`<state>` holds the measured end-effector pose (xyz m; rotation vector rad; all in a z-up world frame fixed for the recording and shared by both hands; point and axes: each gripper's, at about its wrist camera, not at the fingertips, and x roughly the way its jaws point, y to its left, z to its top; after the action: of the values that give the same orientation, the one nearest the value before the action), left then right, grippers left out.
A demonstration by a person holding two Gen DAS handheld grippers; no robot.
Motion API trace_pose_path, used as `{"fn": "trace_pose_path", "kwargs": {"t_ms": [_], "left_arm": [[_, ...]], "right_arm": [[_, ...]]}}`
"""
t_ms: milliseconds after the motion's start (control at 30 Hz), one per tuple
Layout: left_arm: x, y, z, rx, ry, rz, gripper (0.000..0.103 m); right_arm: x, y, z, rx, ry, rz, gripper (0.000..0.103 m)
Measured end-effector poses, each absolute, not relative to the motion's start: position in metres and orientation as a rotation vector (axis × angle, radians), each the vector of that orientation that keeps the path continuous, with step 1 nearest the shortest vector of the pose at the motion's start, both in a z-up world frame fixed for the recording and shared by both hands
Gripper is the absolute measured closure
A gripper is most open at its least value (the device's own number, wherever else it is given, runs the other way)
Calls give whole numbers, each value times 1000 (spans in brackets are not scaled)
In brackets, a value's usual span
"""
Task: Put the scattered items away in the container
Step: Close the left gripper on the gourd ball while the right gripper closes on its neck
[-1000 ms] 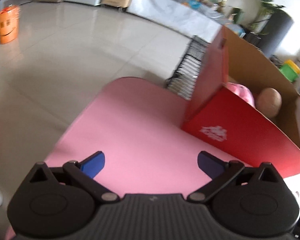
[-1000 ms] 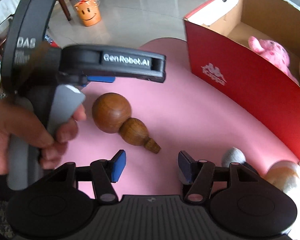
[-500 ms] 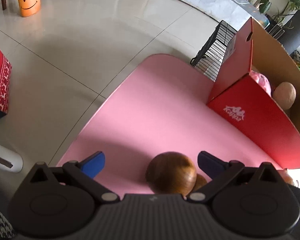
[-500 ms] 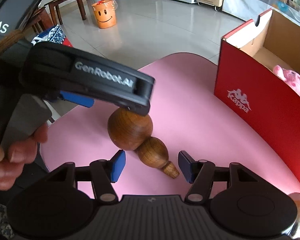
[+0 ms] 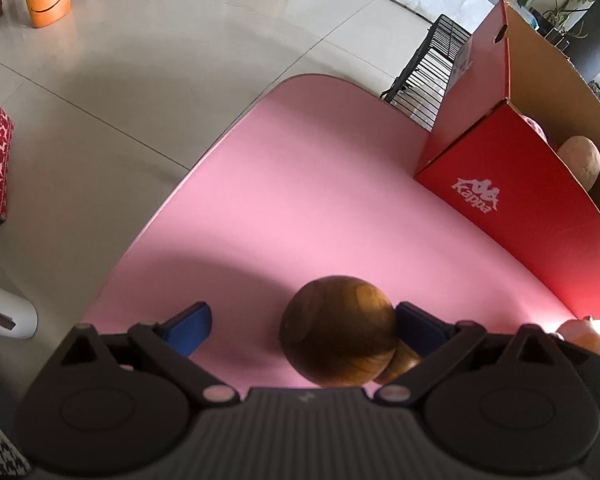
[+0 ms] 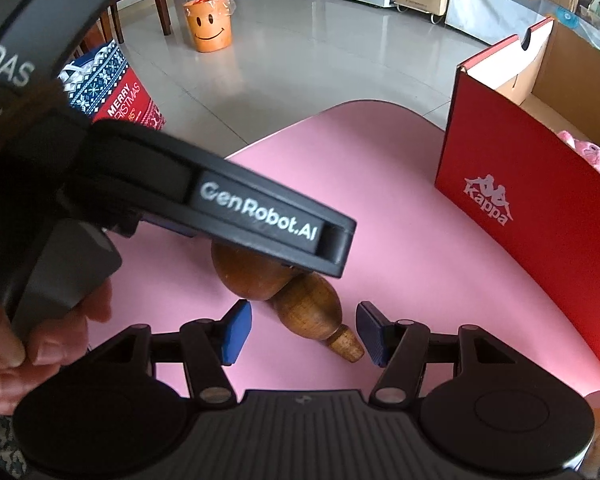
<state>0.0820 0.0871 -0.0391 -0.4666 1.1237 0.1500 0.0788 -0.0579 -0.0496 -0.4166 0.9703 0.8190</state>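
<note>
A: What's nearest the left gripper [image 5: 302,326]?

B: A wooden gourd [image 5: 338,330] lying on the pink table [image 5: 300,184], its big bulb between the jaws. They have just been closing; the right pad [image 5: 414,326] looks to touch the bulb, the left pad [image 5: 188,330] stands clear, so nothing is clamped.

A: And the right gripper [image 6: 302,330]?

B: Its jaws are apart around the gourd's small bulb and stem, neither pad pressing. The left gripper covers the big bulb at about 11 o'clock, a hand [image 6: 40,344] on its handle.

A: Farther off?

B: The red box [image 5: 540,216] at 2 o'clock, open, with a pink plush toy [image 6: 594,156] and a brown ball [image 5: 580,160] inside. On the floor beyond, at 11 o'clock, an orange smiley bucket [image 6: 210,24].
</note>
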Motion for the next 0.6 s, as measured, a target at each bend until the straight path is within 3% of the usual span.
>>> {"fn": "trace_pose_path", "kwargs": {"t_ms": [167,567,600], "left_arm": [[85,84,-41,-442,1112,138,8],[89,80,-41,-417,1107,121,11],[89,79,-41,-416,1107,117,12]], "right_arm": [[77,-59,-54,-423,979,815,55],[83,-66,-61,-393,965,796,56],[83,-67,-61,-388,964,797,61]]}}
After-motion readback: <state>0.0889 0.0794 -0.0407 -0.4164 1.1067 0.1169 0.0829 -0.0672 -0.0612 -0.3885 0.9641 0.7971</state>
